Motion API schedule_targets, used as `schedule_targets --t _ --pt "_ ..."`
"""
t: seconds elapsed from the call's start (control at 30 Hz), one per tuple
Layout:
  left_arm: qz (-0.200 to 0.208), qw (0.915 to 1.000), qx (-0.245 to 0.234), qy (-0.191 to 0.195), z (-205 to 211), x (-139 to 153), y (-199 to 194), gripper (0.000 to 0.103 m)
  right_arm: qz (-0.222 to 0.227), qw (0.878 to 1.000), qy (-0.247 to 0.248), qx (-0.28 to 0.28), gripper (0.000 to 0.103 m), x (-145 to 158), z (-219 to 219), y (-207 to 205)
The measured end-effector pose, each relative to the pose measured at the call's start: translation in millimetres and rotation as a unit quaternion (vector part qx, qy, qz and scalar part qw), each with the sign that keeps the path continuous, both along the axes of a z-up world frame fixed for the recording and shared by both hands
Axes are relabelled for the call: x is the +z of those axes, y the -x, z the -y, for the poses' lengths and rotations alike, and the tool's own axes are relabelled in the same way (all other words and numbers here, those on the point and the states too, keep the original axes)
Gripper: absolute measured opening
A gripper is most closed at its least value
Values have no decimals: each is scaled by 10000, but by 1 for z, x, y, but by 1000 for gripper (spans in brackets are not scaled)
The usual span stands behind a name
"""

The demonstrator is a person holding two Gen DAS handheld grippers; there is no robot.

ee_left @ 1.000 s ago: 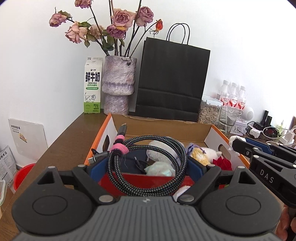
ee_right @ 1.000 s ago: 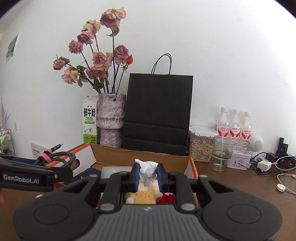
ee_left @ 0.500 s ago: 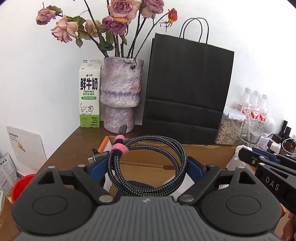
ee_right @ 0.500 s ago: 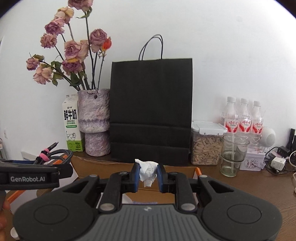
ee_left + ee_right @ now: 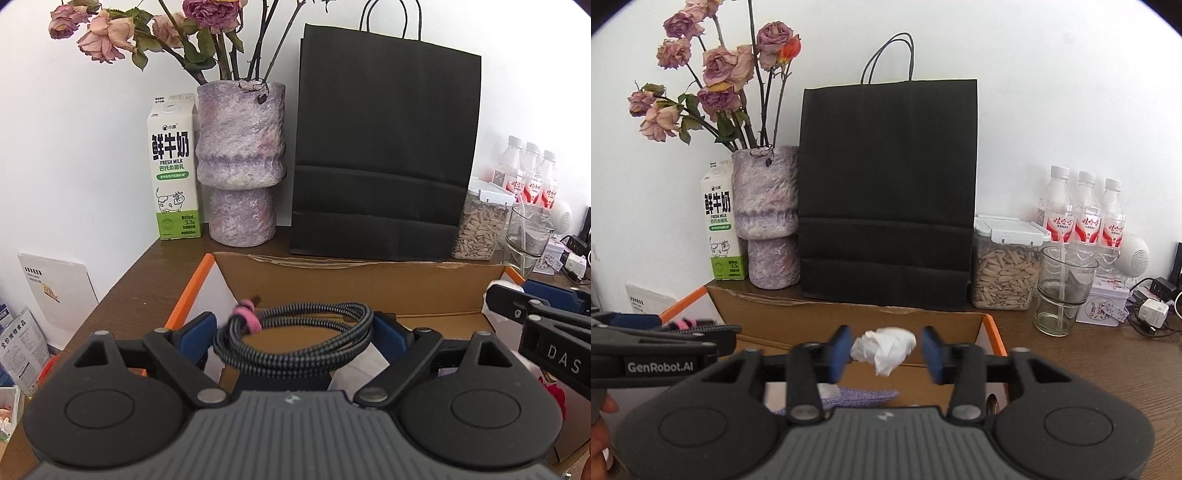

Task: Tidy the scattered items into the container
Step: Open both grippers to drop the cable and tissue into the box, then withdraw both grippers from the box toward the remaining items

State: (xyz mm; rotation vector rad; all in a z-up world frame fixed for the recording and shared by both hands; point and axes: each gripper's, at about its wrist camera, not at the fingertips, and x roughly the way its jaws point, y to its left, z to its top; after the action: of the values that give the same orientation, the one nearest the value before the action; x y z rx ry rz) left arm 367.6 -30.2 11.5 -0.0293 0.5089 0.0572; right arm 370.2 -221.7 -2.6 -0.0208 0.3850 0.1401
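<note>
The cardboard box [image 5: 354, 284] with orange edges lies below both grippers; it also shows in the right wrist view [image 5: 798, 317]. My left gripper [image 5: 293, 332] is shut on a coiled braided cable [image 5: 295, 338] with a pink strap, held over the box's left part. My right gripper [image 5: 884, 349] has its jaws apart, and a crumpled white tissue [image 5: 884, 347] sits between the pads with gaps on both sides, over the box's right part. A purple cloth [image 5: 857, 395] lies inside the box.
Behind the box stand a milk carton [image 5: 173, 170], a purple vase of dried roses [image 5: 242, 162], a black paper bag [image 5: 384, 155], a jar of seeds [image 5: 1006, 262], a glass [image 5: 1063, 290] and three bottles [image 5: 1084, 212]. Chargers and cables [image 5: 1152, 310] lie at the right.
Both grippers have moved forward and lower over the box. The right gripper's jaws have opened, letting go of the tissue. The left still grips the cable.
</note>
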Motion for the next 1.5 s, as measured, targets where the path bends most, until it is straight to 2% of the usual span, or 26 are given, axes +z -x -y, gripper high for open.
schedule_targets --t 0.03,0.13,0.23,0.83,1.07,1.5 --pt "49 10000 27 -39 0 1 2 103 55 10000 -26 -7 96 1 1 2" --pt "256 9995 81 -161 3 6 6 103 163 9998 -16 61 103 5 1 6" --pt "318 9990 134 -268 5 6 7 103 120 9999 38 51 103 7 -1 6" --pt "378 9989 119 -251 6 2 11 103 89 10000 -2 -7 103 6 0 12" --pt "663 9976 103 -187 1 0 33 103 133 9999 36 22 103 6 -2 25" --pt "1214 9922 108 -252 -2 -8 89 103 374 9992 112 -114 103 0 0 78"
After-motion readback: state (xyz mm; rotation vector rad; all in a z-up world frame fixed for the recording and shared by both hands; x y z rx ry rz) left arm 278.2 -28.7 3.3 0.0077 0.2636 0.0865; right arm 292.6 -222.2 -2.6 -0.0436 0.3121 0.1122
